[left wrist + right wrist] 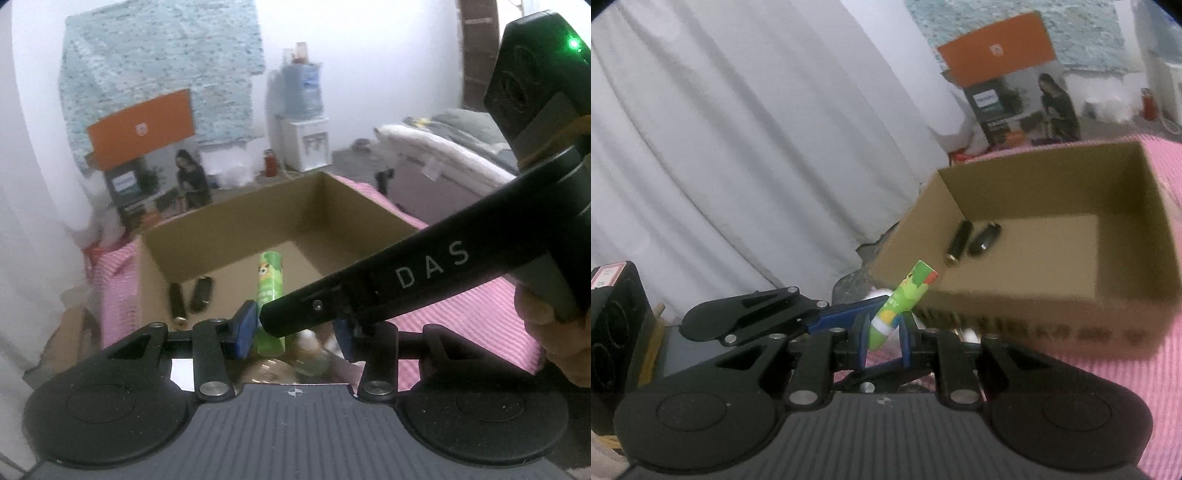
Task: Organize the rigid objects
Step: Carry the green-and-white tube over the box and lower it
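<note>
Blue pads of the right gripper (884,341) are clenching the lower end of one green tube (899,304). Its long axis is leaning up and to the right in the right wrist view, with the printed top end pointing toward the near left corner of one cardboard box (1052,306). The tube is sitting in the air just outside that box, above the pink striped cloth (1145,369). Two dark cylinders (973,240) are lying side by side on the box floor, both angled the same way. The left gripper (293,332) is standing partly apart, gripping nothing, its pads flanking the tube without touching it.
</note>
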